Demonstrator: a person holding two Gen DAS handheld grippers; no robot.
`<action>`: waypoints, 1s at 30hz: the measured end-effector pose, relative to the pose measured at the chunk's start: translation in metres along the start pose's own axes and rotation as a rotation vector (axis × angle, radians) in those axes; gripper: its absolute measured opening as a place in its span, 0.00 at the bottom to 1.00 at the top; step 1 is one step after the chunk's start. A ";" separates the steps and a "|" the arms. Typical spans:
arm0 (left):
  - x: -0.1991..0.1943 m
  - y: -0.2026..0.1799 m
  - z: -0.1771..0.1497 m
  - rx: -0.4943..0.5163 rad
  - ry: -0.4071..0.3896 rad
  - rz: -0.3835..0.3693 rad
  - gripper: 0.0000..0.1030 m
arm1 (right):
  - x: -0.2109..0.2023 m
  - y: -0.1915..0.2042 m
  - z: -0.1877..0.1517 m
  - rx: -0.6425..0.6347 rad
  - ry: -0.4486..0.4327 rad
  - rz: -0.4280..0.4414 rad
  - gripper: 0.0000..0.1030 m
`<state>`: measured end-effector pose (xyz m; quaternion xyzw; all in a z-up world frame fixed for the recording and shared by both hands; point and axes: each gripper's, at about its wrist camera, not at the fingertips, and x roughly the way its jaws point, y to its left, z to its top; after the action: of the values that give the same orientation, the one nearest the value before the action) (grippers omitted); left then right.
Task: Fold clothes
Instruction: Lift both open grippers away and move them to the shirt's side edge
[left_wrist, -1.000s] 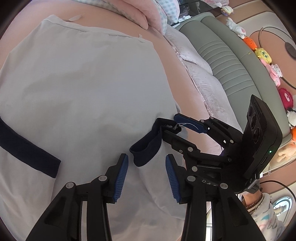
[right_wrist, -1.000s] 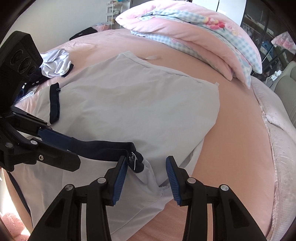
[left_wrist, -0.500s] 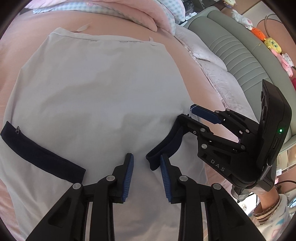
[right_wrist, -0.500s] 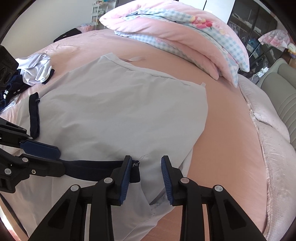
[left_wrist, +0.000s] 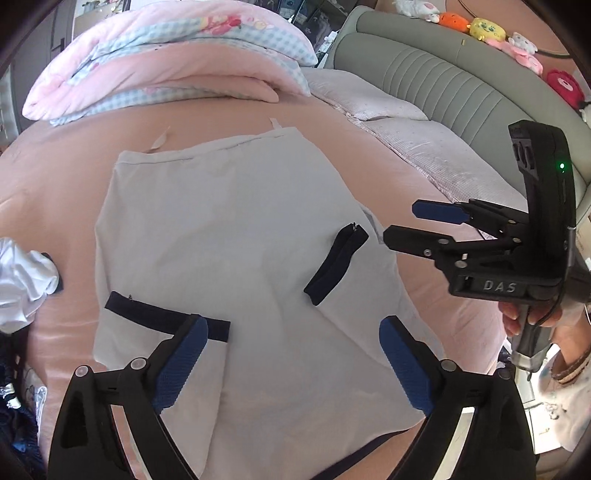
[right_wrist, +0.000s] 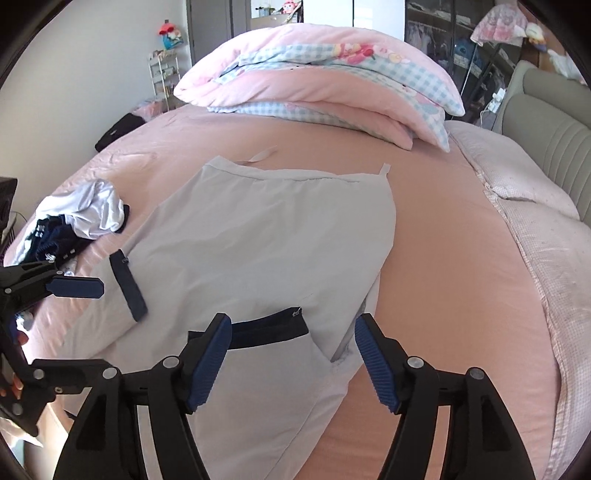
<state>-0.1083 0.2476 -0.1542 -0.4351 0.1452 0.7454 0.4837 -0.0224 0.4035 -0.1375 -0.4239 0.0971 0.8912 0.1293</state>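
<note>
On the bed, left view: the shirt is laid flat, both sleeves already tucked inward. The left gripper is held above the near edge, jaws spread, nothing pinched. Right view: the right gripper is spread too, over the right cuff. Probably next, both near corners should be pinched evenly and carried to the hem.

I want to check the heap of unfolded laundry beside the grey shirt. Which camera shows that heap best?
The right wrist view: the laundry heap lies whole on the pink bed, white cloth over dark blue, left of the grey shirt. The left wrist view catches only its white part, cut by the frame edge.
</note>
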 end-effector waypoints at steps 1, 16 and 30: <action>-0.003 0.002 -0.002 0.003 -0.004 0.004 0.92 | -0.007 0.003 -0.001 0.009 0.001 0.014 0.68; -0.028 0.034 -0.044 -0.053 -0.026 0.118 0.92 | -0.040 0.037 -0.032 -0.031 0.069 -0.020 0.71; -0.058 0.016 -0.080 -0.006 -0.082 0.260 0.93 | -0.046 0.066 -0.047 -0.221 0.029 -0.043 0.71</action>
<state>-0.0725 0.1540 -0.1585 -0.3831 0.1784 0.8195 0.3871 0.0191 0.3209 -0.1269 -0.4505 -0.0090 0.8872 0.0996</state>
